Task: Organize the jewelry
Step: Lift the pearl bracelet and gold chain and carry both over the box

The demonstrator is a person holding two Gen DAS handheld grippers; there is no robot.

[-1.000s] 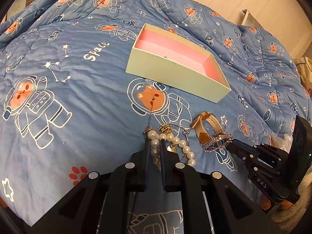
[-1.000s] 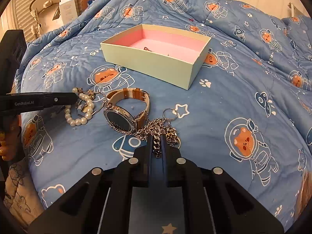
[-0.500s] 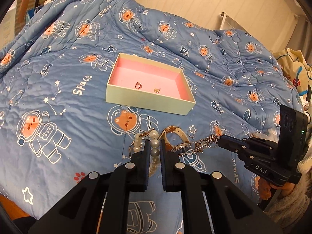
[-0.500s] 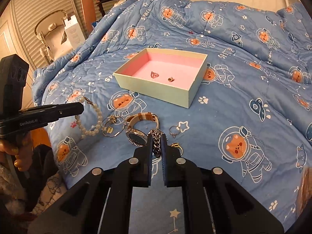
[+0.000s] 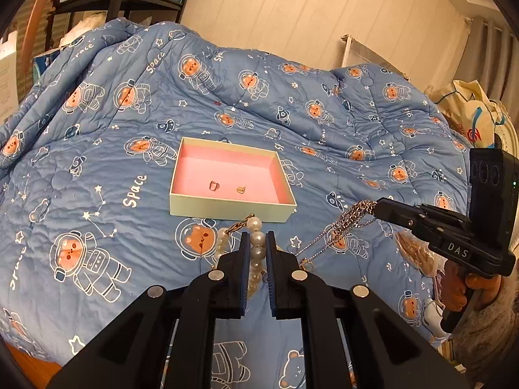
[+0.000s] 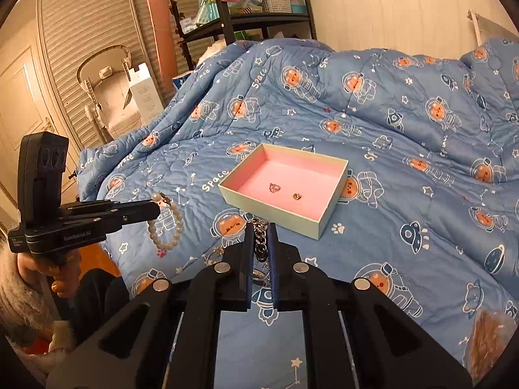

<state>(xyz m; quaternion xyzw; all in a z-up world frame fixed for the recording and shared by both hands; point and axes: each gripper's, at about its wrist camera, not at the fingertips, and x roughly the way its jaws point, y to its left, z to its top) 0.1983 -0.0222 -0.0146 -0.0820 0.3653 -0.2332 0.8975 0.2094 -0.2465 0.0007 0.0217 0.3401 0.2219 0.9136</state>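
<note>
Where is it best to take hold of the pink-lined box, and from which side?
Probably by the near long wall of the box, from above. The wall stands upright and thin, and its top edge is free, so one finger can go inside and one outside. The two small pieces lie further inside, clear of that wall.

The box (image 5: 232, 207) sits on the bed (image 5: 97, 168), out in front of both tongs. Two small pieces (image 5: 214, 186) lie side by side inside it. A shelf (image 6: 246, 16) stands far behind the bed, past the left tongs (image 5: 258, 243).
</note>
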